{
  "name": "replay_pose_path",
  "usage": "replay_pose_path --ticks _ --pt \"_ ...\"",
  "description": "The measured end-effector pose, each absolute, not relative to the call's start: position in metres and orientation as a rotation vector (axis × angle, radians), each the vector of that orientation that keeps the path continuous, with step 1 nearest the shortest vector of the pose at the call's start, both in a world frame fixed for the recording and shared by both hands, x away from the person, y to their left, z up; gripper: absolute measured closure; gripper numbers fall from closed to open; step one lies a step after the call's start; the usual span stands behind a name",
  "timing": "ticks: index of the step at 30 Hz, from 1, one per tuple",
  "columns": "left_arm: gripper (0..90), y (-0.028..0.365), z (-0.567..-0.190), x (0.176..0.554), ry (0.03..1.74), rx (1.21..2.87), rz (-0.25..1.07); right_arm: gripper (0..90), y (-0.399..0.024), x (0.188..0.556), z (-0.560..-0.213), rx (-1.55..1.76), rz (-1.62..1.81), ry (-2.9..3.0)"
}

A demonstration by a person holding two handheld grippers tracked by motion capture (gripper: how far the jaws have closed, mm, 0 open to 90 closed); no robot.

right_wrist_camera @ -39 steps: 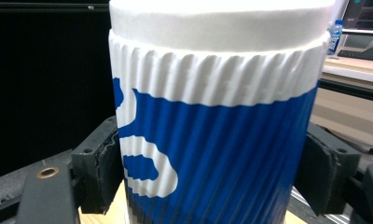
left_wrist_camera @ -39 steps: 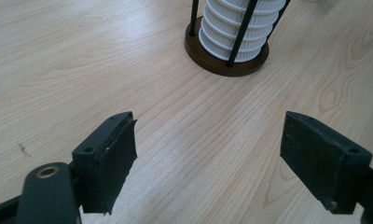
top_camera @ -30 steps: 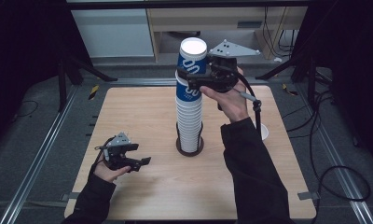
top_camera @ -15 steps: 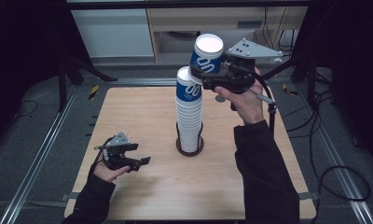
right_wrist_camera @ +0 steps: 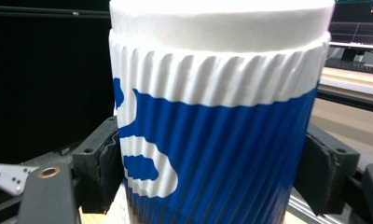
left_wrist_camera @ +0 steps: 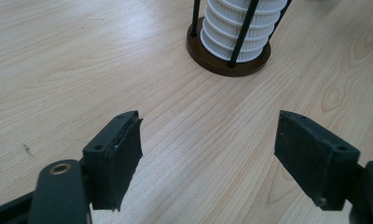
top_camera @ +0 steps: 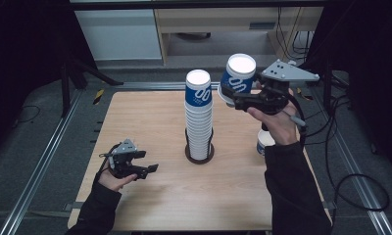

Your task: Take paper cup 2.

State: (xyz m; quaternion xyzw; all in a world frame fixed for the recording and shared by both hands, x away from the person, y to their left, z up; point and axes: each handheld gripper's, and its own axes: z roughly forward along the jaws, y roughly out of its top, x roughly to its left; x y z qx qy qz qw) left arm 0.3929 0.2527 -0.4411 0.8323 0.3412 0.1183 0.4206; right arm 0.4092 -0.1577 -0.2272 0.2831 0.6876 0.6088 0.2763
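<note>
Squarely in right gripper (top_camera: 238, 95): cup (top_camera: 238, 74).

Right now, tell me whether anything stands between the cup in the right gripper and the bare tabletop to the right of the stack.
Nothing visible blocks it. The right gripper holds the blue-and-white cup in the air, clear of the cup stack. One other cup stands on the table near the right forearm; it takes part of that side.

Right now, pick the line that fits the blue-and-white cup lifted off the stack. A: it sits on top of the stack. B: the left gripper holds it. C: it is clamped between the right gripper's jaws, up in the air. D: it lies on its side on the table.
C: the right gripper has its jaws pressed on both sides of the cup, held aloft right of the stack.
</note>
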Motion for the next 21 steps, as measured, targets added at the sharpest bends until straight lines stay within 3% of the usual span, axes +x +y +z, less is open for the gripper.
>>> replay_pose_path --ticks 11,21 --pt "30.1 0.252 -0.440 0.393 0.859 2.091 0.329 21.0 -0.174 0.398 -0.255 0.772 1.573 1.919" --pt "30.4 0.251 -0.440 0.392 0.853 2.099 0.330 21.1 -0.179 0.394 -0.285 0.771 1.491 2.034"
